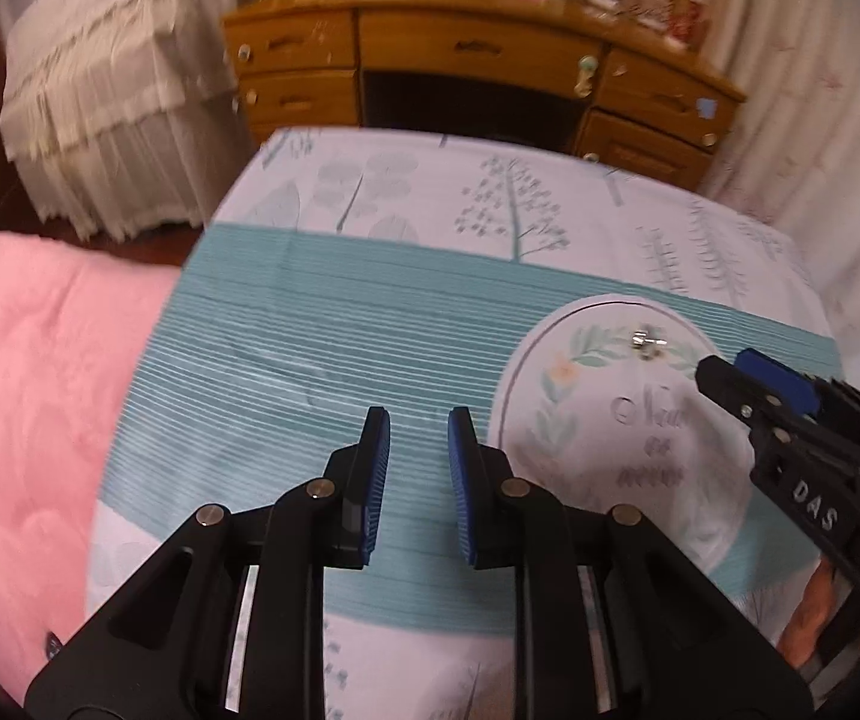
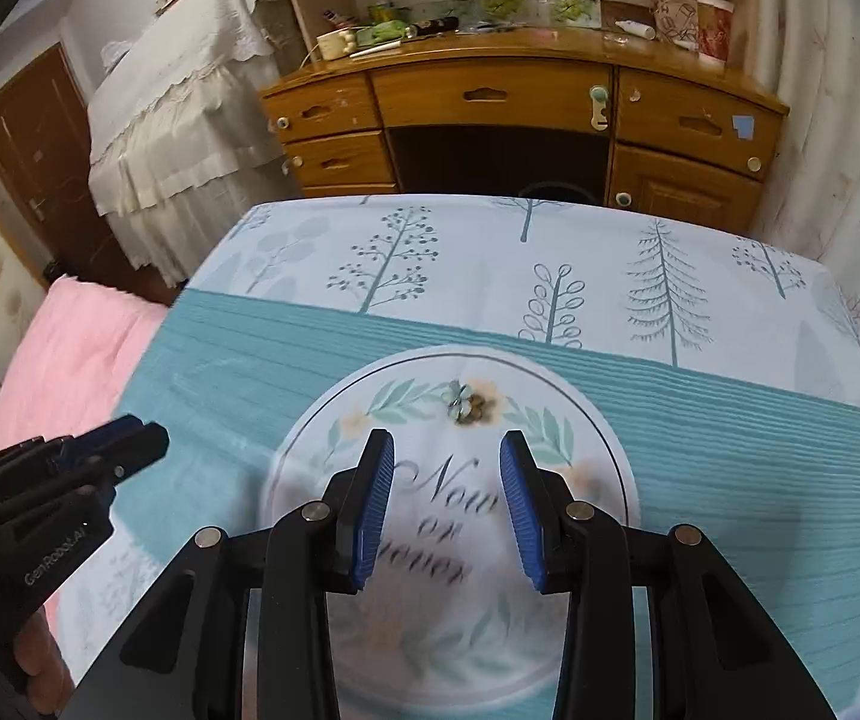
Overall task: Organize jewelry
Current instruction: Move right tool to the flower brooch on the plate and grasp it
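Observation:
A small cluster of jewelry (image 2: 467,408), silvery and brownish flower-shaped pieces, lies on the white printed circle of the tablecloth (image 2: 580,276); it also shows in the left wrist view (image 1: 646,345). My right gripper (image 2: 448,450) is open and empty, a short way in front of the jewelry; it shows in the left wrist view (image 1: 730,369) at the right. My left gripper (image 1: 419,420) is open and empty over the teal striped band, left of the circle; it shows in the right wrist view (image 2: 135,438) at the lower left.
The table carries a cloth with teal stripes and tree prints (image 1: 369,192). A pink blanket (image 1: 27,390) lies to the left. A wooden desk (image 2: 520,114) with cluttered top stands behind the table. White lace-covered furniture (image 2: 165,120) stands at the back left.

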`<state>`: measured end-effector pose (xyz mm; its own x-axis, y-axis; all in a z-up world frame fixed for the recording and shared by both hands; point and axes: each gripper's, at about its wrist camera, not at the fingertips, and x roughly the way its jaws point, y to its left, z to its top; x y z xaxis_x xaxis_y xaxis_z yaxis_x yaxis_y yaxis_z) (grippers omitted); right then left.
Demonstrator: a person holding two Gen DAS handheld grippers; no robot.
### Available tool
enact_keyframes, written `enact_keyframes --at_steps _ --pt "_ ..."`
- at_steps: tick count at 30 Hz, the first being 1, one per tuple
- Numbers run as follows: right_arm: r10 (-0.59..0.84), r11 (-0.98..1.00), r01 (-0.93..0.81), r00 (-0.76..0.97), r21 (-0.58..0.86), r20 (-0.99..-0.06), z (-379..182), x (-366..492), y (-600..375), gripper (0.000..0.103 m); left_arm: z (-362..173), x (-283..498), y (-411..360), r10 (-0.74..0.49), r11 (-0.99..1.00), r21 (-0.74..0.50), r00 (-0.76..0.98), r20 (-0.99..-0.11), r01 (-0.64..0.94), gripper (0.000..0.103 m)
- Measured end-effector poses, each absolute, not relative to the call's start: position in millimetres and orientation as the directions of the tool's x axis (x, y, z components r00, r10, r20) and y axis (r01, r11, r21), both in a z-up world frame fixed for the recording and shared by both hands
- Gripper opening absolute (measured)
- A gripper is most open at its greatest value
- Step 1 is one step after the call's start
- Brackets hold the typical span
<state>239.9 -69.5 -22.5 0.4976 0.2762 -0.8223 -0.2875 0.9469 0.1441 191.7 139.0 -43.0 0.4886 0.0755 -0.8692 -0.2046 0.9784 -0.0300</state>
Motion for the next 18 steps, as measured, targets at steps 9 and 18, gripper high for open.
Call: enact_keyframes --at_steps 9,18 --pt "0.291 0.942 -0.304 0.539 0.14 -0.79 -64.5 269.0 -54.1 0.037 -89.4 223.5 147.5 0.037 0.965 -0.086 0.455 -0.89 -0.247 0.017" --pt "0.222 0.951 -0.3 0.516 0.068 -0.827 -94.4 280.1 -34.0 0.032 -97.6 228.1 145.6 0.009 0.968 -0.106 0.455 -0.89 -0.227 0.017"
